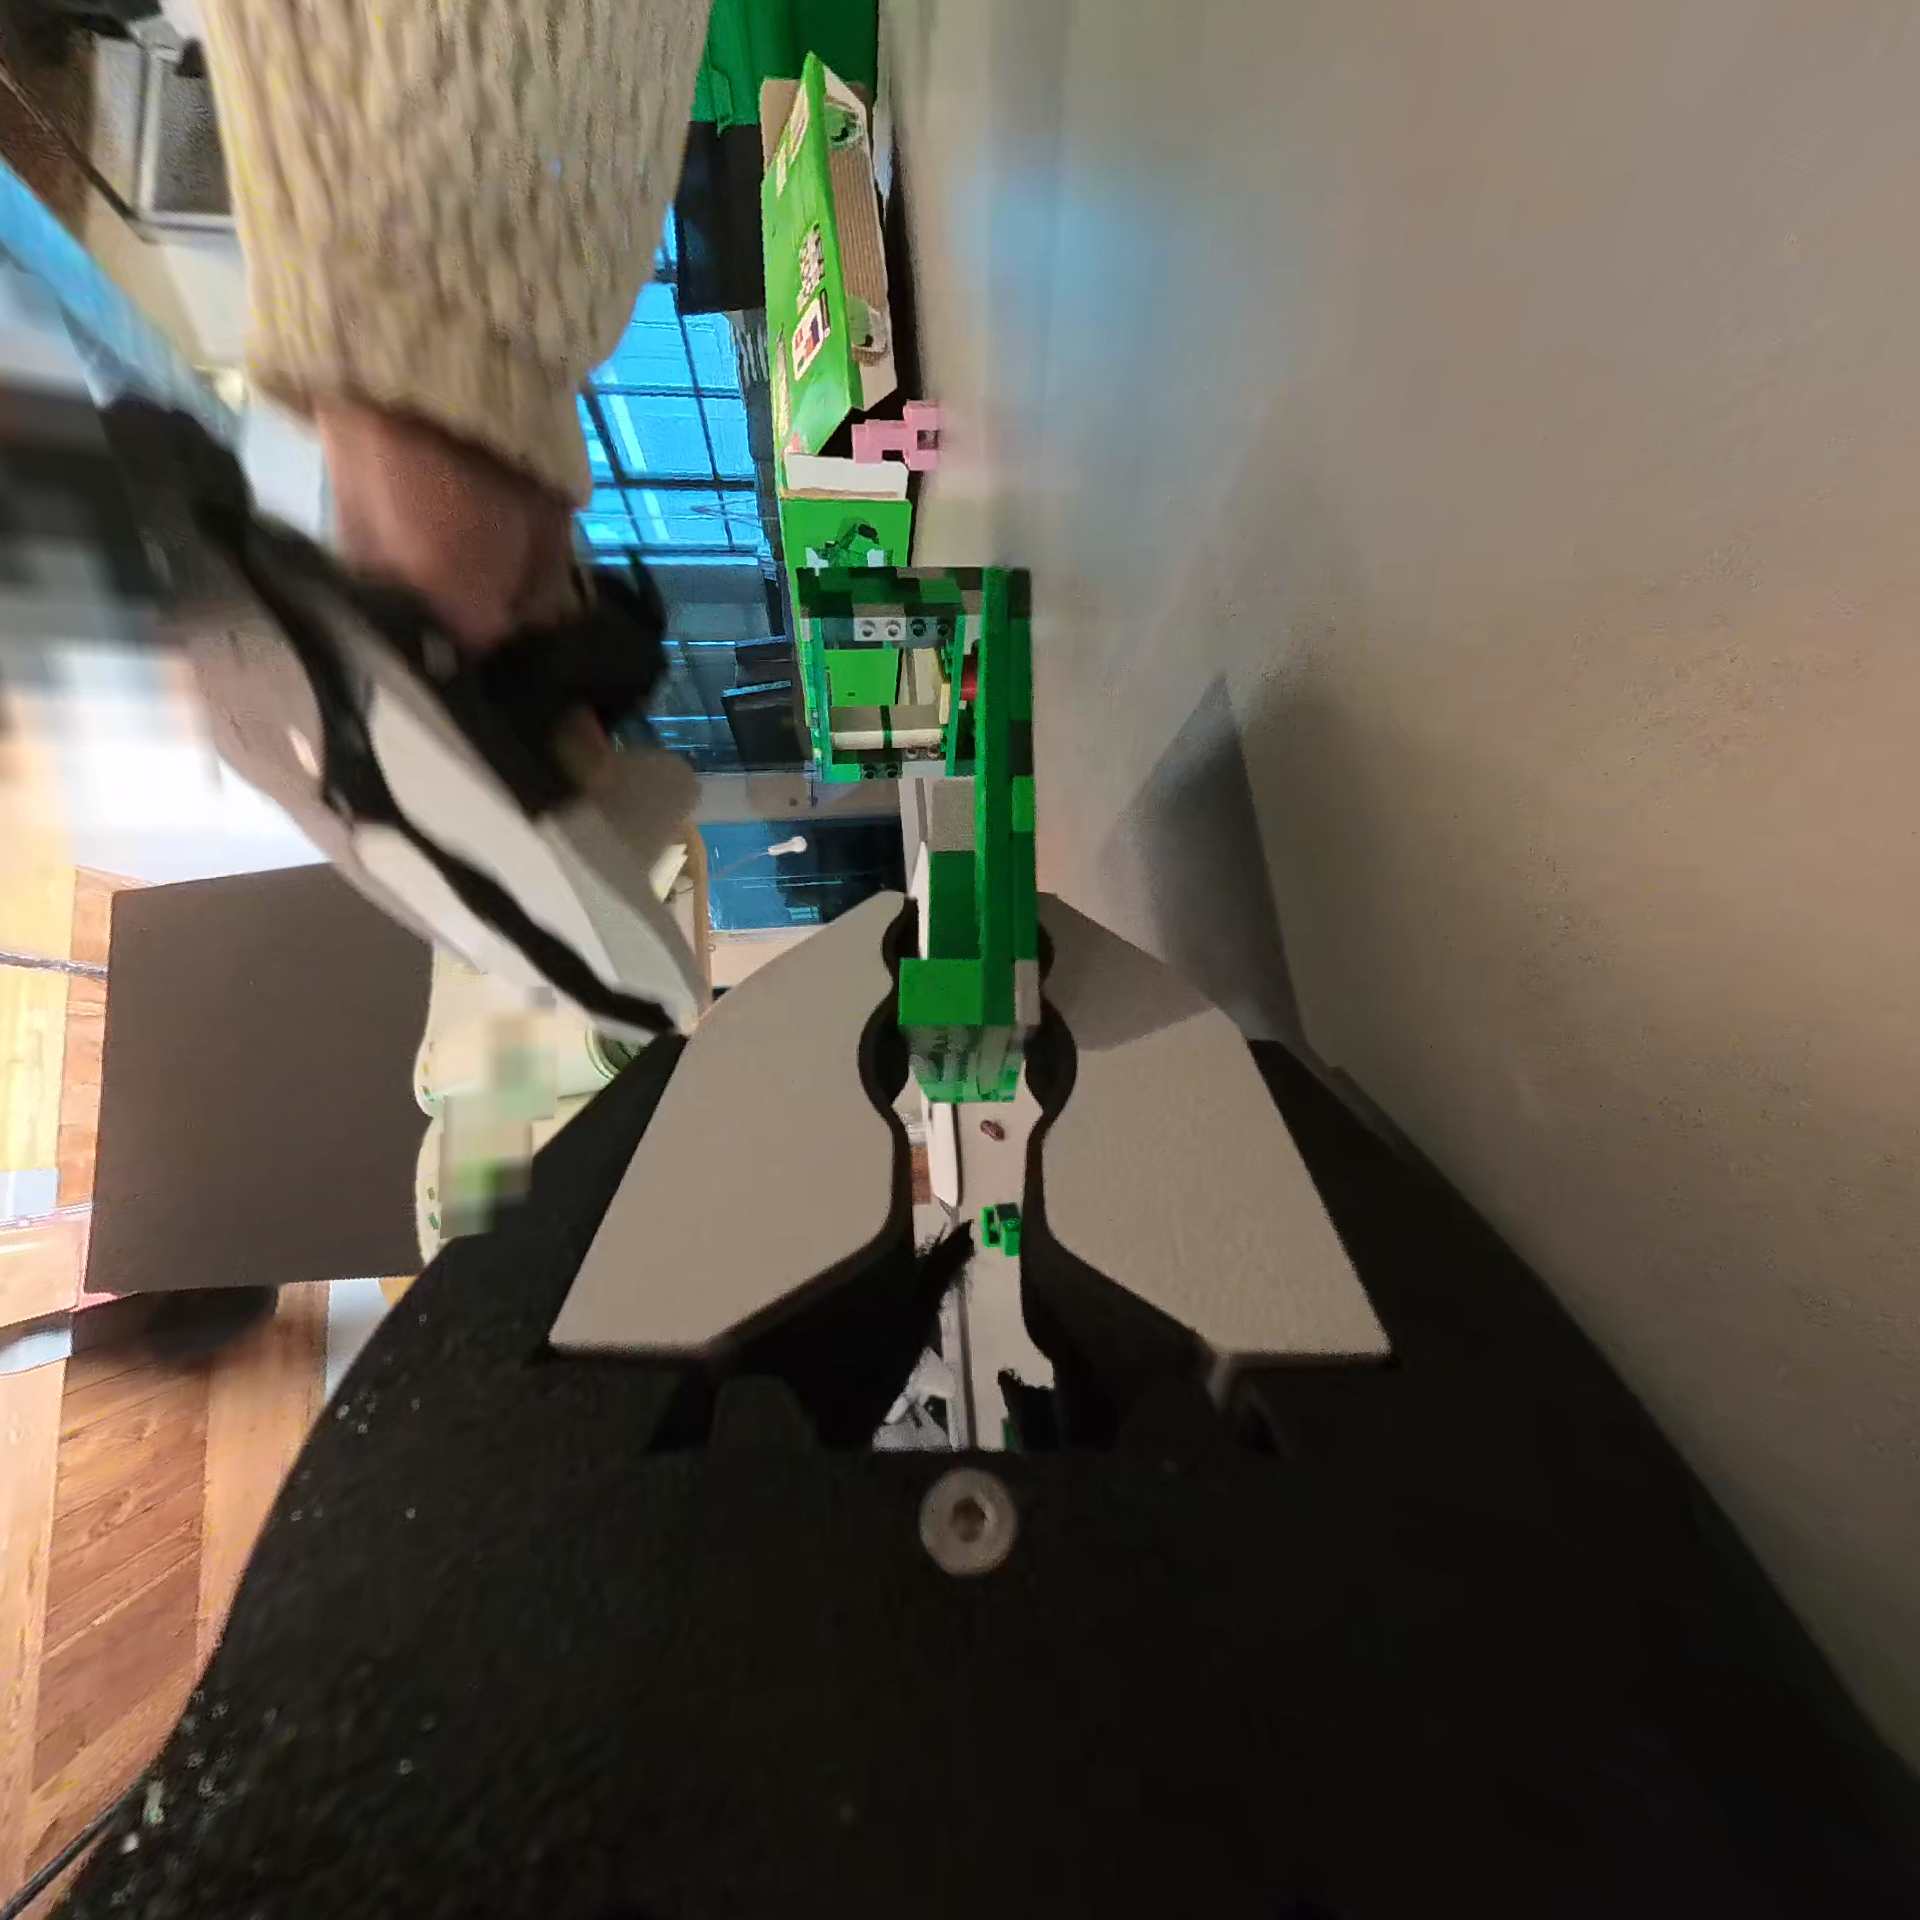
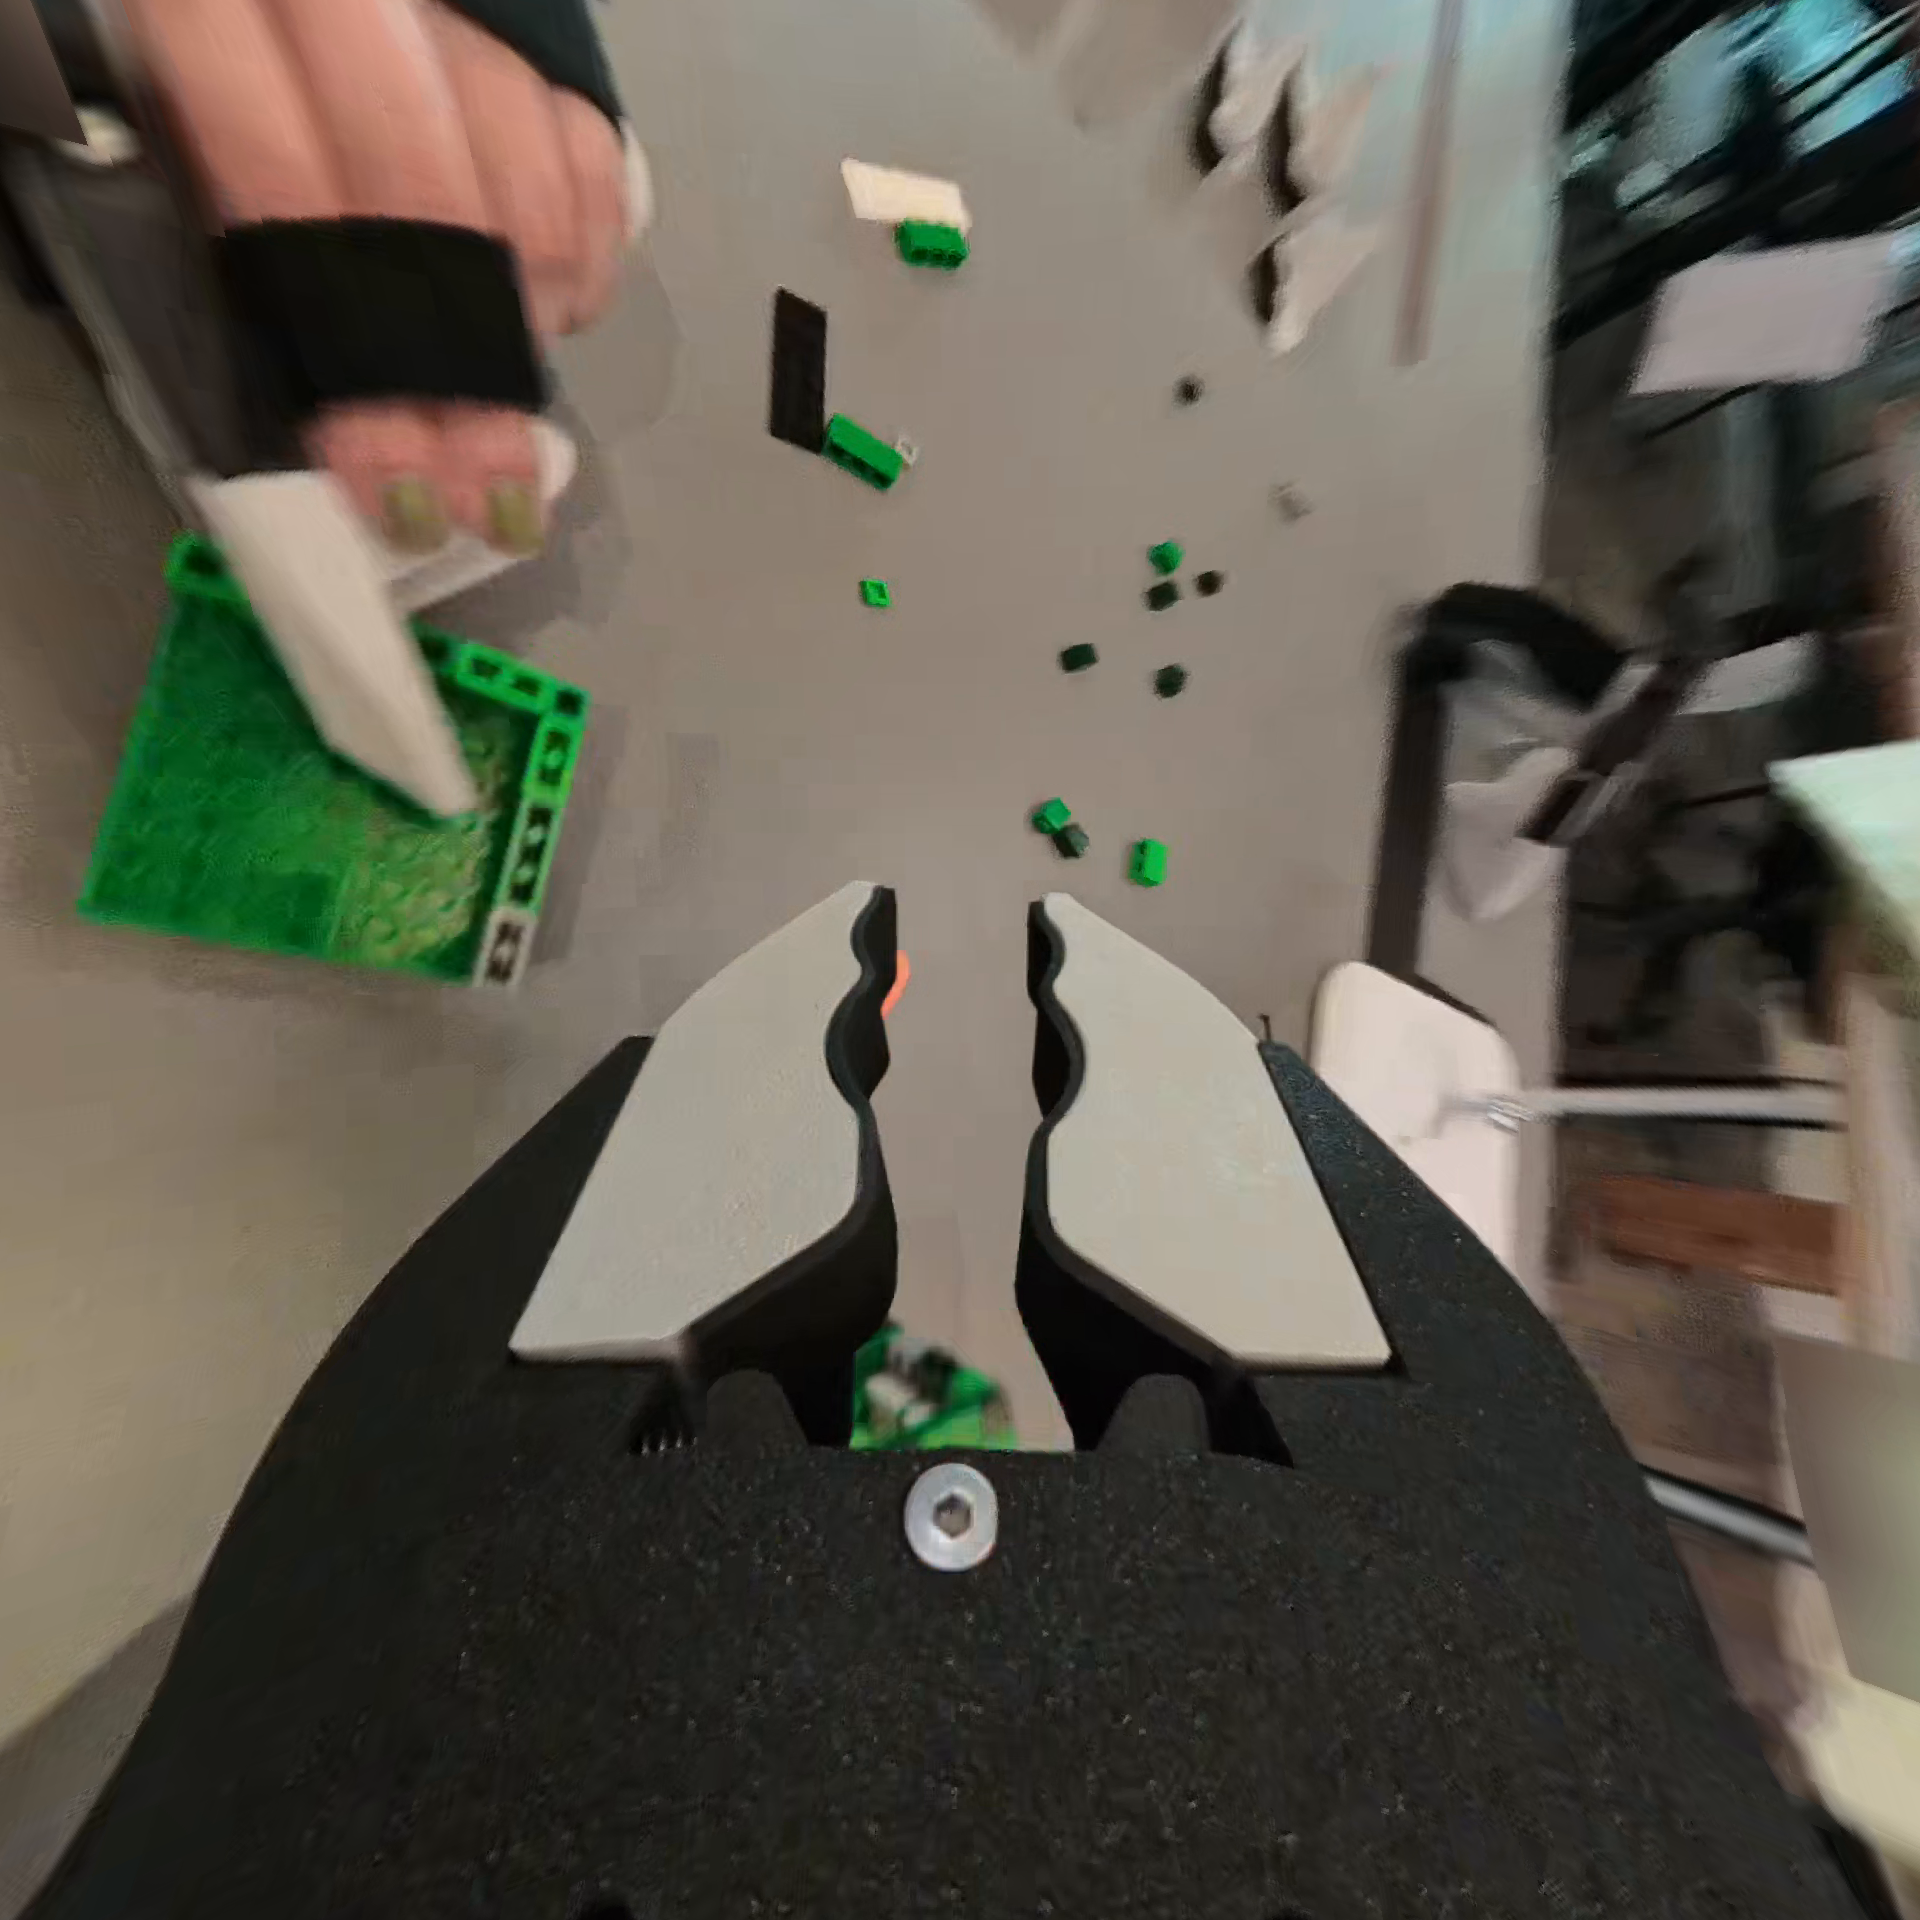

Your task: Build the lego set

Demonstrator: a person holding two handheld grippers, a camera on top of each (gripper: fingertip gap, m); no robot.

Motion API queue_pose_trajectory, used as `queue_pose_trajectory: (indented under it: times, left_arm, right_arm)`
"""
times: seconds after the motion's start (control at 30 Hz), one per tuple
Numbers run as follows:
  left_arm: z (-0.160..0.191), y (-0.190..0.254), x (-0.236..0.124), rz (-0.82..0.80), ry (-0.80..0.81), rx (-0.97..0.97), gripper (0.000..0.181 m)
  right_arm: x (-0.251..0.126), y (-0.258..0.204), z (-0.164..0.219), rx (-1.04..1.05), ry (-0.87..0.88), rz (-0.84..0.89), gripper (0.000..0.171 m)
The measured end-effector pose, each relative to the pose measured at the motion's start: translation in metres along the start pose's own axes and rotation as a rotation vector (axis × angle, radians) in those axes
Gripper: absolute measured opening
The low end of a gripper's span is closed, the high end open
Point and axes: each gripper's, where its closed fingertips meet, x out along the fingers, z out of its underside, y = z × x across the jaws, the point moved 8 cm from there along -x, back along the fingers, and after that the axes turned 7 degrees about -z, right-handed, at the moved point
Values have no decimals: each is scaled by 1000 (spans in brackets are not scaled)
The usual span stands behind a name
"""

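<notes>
My left gripper [image 1: 971, 935] is shut on the edge of the green lego build [image 1: 987, 727], a flat green baseplate with a walled green and grey structure at its far end. The build shows in the right wrist view [image 2: 260, 831] at the left, with the left gripper's white finger [image 2: 343, 665] across it and a hand above. My right gripper [image 2: 961, 904] is open and empty above the grey table [image 2: 727, 727]. Its white fingers [image 1: 499, 852] show blurred in the left wrist view, apart from the build. Loose green bricks [image 2: 862, 452], a black plate [image 2: 798, 369] and several small dark pieces [image 2: 1164, 623] lie ahead.
A green lego box [image 1: 816, 281] and a pink lego figure [image 1: 904, 436] stand beyond the build. A small green brick [image 1: 1003, 1226] lies on the table under the left gripper. The table's edge [image 2: 1538, 520] runs along the right, with a dark chair [image 2: 1507, 665] beyond it. The black plate [image 2: 798, 369] is about equally far from each gripper, around 20 cm.
</notes>
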Motion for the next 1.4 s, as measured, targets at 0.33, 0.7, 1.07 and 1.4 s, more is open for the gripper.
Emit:
queue_pose_trajectory:
  times: [0.33,0.7,1.07,1.4]
  left_arm:
    - [-2,2,-5,26,9,-11,17]
    - [-4,6,-14,51,33,14,17]
    - [0,4,-21,54,28,8,18]
    - [1,4,-22,55,13,-2,18]
  right_arm:
    - [135,89,-25,98,-408,-452,14]
    - [125,121,39,113,-563,-415,22]
    - [139,125,36,158,-390,-396,22]
    - [142,122,35,180,-418,-361,11]
